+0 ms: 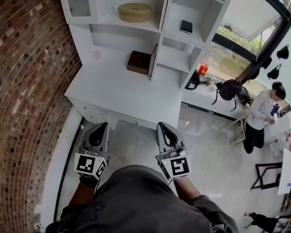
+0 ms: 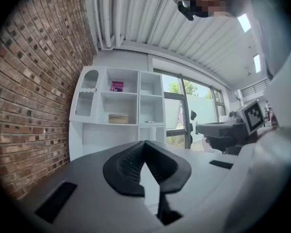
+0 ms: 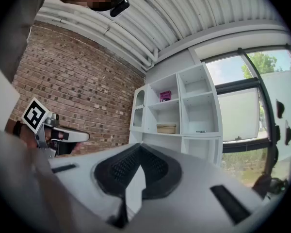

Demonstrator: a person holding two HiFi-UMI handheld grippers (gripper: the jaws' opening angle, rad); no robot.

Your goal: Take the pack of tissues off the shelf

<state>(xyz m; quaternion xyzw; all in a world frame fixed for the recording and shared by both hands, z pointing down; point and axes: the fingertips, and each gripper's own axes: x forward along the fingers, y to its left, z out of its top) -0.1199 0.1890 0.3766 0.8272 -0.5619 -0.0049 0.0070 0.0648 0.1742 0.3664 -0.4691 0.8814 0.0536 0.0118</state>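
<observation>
Pack of tissues (image 2: pixel 117 86) – a pink packet – stood in an upper middle compartment of the white shelf unit (image 2: pixel 85 130), left of centre in the left gripper view, with a round tan box (image 2: pixel 118 118) one shelf below. The left gripper (image 2: pixel 144 144) had its jaws pressed together, nothing between them. In the right gripper view the packet (image 3: pixel 165 96) sat above centre, and the right gripper (image 3: pixel 138 148) was likewise closed and empty. In the head view both grippers (image 1: pixel 102 128) (image 1: pixel 165 128) hung low in the frame – well apart from the shelf unit (image 1: pixel 126 89) above.
</observation>
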